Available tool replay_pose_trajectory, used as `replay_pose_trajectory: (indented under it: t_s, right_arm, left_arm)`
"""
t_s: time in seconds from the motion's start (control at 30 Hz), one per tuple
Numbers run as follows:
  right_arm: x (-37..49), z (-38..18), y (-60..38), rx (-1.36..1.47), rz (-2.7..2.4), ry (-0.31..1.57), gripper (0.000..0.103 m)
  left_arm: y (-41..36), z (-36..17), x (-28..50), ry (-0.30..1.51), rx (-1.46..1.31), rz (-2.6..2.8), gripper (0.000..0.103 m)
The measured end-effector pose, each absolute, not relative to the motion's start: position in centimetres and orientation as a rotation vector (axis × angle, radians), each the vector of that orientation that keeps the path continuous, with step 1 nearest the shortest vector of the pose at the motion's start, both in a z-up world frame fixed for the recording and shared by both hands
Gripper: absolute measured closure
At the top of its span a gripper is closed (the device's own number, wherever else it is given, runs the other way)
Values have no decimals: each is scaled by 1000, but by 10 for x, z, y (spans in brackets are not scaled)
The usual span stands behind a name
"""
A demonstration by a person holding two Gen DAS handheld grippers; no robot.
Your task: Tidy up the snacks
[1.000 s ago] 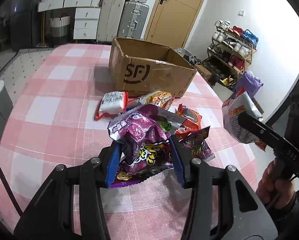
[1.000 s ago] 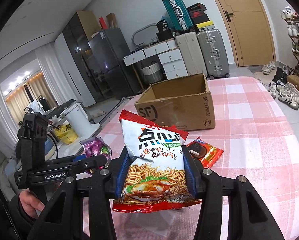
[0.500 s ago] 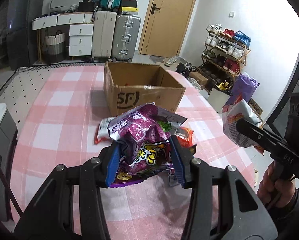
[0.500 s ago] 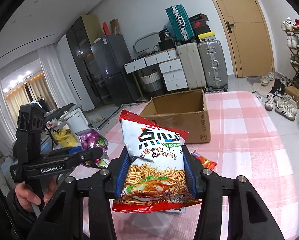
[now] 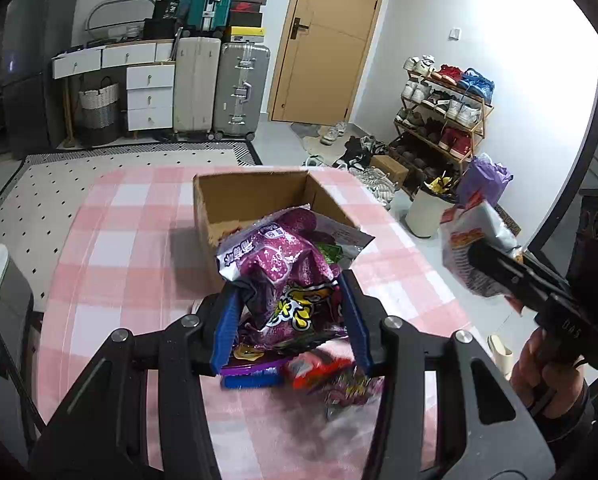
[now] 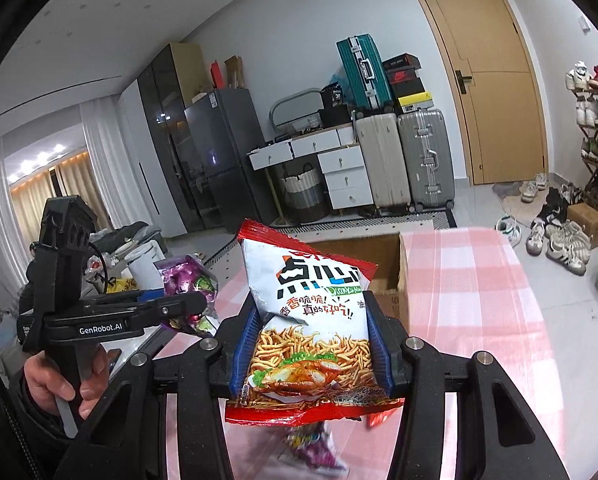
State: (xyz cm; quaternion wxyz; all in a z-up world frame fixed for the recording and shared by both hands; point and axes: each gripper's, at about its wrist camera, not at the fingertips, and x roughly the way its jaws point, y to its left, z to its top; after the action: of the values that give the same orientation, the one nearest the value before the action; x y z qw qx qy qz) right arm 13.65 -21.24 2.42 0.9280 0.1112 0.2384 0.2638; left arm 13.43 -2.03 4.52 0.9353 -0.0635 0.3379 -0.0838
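My left gripper [image 5: 291,316] is shut on a crumpled purple snack bag [image 5: 283,264], held in the air above the pink checked table [image 5: 131,248]. In the right wrist view my right gripper [image 6: 311,344] is shut on a white and red noodle snack bag [image 6: 311,320], also lifted. An open cardboard box [image 5: 259,196] stands on the table beyond both bags; it shows behind the noodle bag as box [image 6: 379,256]. Loose snack packets [image 5: 319,368] lie blurred on the cloth under the left gripper. Each gripper shows in the other's view: right gripper [image 5: 479,256], left gripper [image 6: 195,304].
A person's hand [image 6: 59,384] grips the left tool's handle. Beyond the table stand suitcases [image 5: 219,88], a white drawer unit [image 5: 147,96], a door [image 5: 331,40] and a shoe rack [image 5: 443,120]. A white bin [image 5: 427,212] sits right of the table.
Both grippers have risen with their bags. The box and the packets on the cloth now sit lower and farther below, and more of the room shows behind.
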Motion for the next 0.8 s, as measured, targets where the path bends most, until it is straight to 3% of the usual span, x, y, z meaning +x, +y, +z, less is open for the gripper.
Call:
replay_pose_trajectory:
  t_s: [0.47, 0.8]
  right_arm:
    - [208, 71, -189, 151, 572, 479, 54]
    - [271, 82, -166, 184, 595, 507, 54]
  left_arm:
    - [-8, 92, 217, 675, -137, -139, 59]
    - [-2, 96, 284, 712, -157, -133, 59]
